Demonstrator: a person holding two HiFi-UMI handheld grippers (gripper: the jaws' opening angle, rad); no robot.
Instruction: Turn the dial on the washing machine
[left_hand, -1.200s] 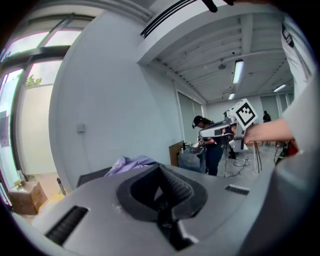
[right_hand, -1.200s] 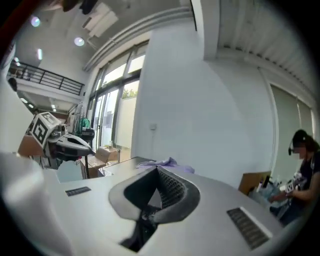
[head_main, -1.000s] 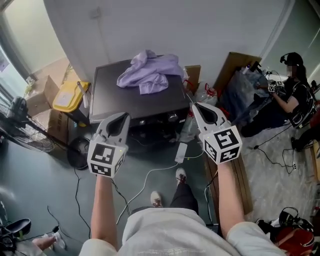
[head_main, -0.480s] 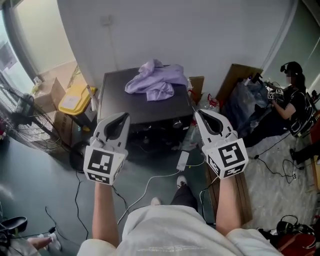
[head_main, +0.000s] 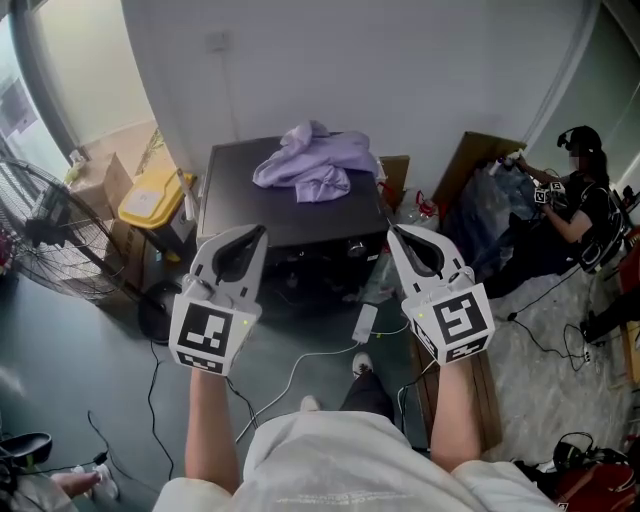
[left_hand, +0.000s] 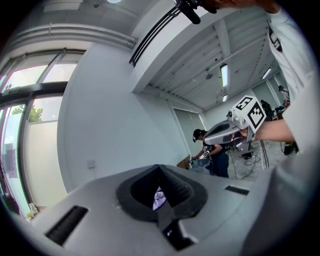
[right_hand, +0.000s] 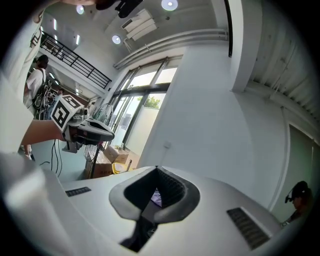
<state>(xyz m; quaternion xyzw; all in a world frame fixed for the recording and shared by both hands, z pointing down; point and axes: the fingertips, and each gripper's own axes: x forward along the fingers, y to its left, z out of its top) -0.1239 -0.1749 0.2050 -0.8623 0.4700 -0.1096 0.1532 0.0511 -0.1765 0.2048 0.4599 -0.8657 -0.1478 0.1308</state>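
Note:
The black washing machine (head_main: 285, 215) stands against the white wall with a lilac cloth (head_main: 312, 160) heaped on its lid. A round dial (head_main: 354, 247) shows on its dark front panel. My left gripper (head_main: 259, 231) is held level in front of the machine's left half, its jaws shut on nothing. At the machine's right front corner my right gripper (head_main: 392, 231) is also shut and empty, with the dial just left of its tip and apart from it. In the left gripper view the right gripper (left_hand: 225, 134) hangs in the air. In the right gripper view the left gripper (right_hand: 95, 131) does the same.
A standing fan (head_main: 50, 245), a yellow bin (head_main: 150, 195) and cardboard boxes (head_main: 95, 185) crowd the left. Cables (head_main: 300, 365) and a white power strip (head_main: 362, 322) lie on the floor before the machine. A seated person (head_main: 580, 190) and a brown board (head_main: 470, 150) are at right.
Both grippers have come up a little and rolled slightly, still shut. The head view has swung, so the machine and the fan now sit further right in the picture.

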